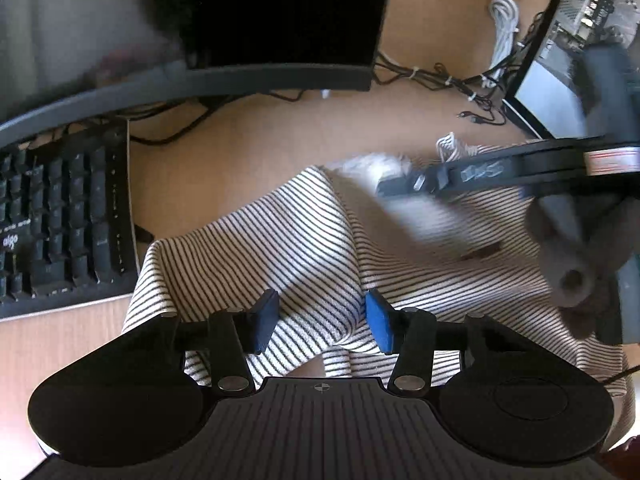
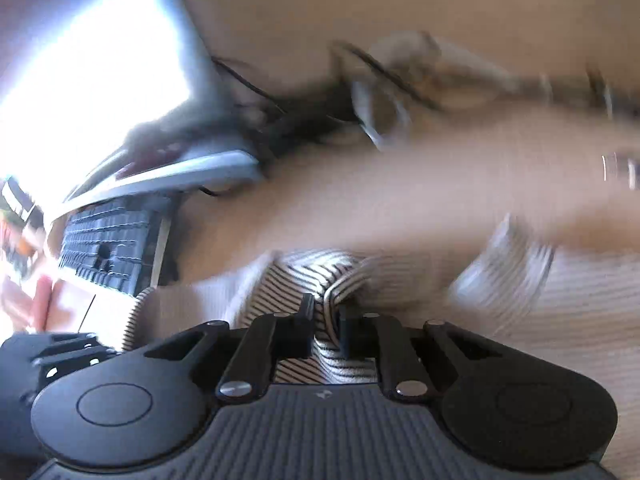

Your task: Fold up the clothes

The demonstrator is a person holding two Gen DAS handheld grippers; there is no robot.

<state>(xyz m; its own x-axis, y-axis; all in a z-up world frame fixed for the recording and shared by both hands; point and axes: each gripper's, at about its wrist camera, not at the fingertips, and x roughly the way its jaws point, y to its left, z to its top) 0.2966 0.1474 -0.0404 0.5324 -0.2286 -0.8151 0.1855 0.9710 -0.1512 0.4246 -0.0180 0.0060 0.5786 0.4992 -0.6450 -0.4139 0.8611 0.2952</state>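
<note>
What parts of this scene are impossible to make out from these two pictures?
- Right wrist view: motion blur smears the cables and desk.
- Left wrist view: the right gripper is blurred, its jaws unreadable.
- Striped garment: its type is unclear, its lower edge hidden under the left gripper.
- Monitor: cut off at the top.

Wooden desk [image 1: 280, 140]; dark monitor [image 1: 280, 20]; keyboard [image 1: 60, 220]; cables [image 1: 440, 76].
</note>
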